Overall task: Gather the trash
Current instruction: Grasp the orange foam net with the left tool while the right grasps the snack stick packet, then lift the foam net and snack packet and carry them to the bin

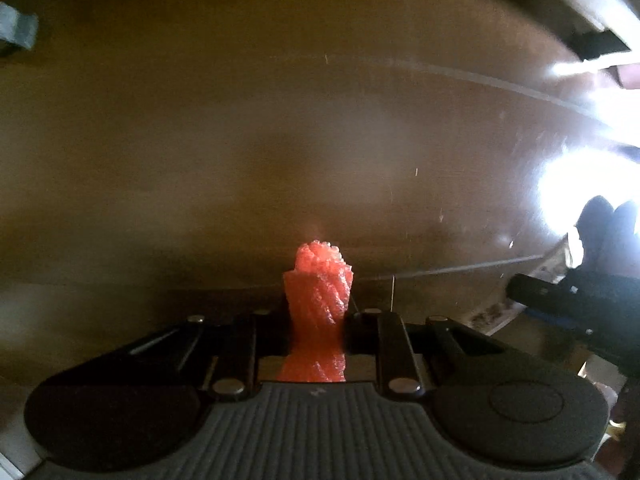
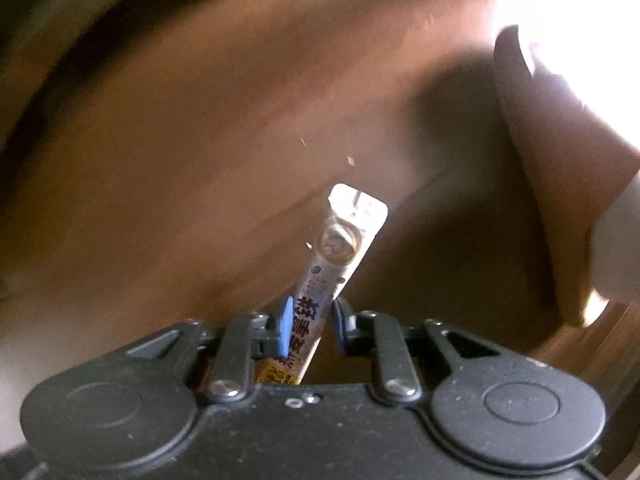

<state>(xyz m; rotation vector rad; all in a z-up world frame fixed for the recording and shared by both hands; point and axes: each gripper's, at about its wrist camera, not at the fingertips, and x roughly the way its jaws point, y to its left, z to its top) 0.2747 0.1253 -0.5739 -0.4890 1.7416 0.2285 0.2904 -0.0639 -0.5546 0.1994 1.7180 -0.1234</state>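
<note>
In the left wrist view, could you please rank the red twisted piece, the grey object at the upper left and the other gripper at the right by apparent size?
1. Other gripper, partly cut off.
2. Red twisted piece, enlarged by nearness, so its rank is unsure.
3. Grey object, also cut off.

A piece of red-orange plastic net, twisted into a narrow knobbly column with a spiral weave, stands upright between the two black fingers of the left gripper, which pinch it at its waist; its frayed top rises clear above the brown floor beyond. A slim silver stick sachet, printed with dark characters and a yellow band at its lower end, leans to the right, clamped low down between the blue pads of the right gripper, its flat sealed white tip uppermost.
</note>
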